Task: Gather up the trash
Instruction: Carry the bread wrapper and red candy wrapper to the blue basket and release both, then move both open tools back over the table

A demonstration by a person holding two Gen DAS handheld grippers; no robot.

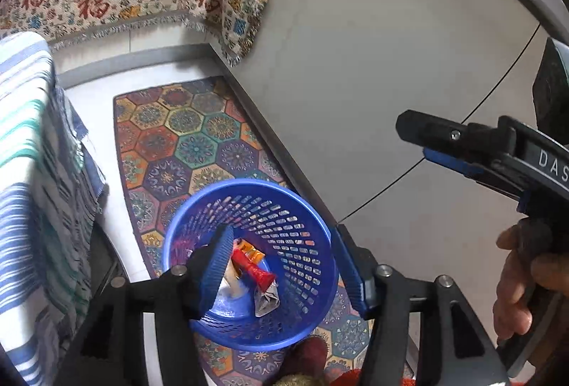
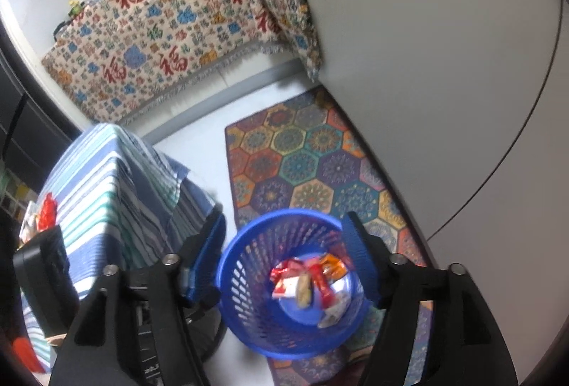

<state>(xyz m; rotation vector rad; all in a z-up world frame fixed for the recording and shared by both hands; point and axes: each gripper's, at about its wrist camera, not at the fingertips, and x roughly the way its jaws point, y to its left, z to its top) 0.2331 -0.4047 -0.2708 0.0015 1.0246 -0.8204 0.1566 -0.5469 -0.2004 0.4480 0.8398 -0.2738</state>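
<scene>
A: Two claws are hanging over the blue basket (image 1: 249,265). Going left to right, the striped cloth (image 1: 32,172) is lying at nine o'clock, the basket is sitting at six on the patterned rug (image 1: 185,137), and the grey surface (image 1: 391,65) is filling three.

B: Wrappers (image 2: 309,283) are resting on the basket's bottom. Best to keep each claw centred above the rim when dropping.

A: The left claw (image 1: 284,268) is standing open, gripping nothing. The right claw (image 2: 288,258) is gaping wider, also empty.
</scene>
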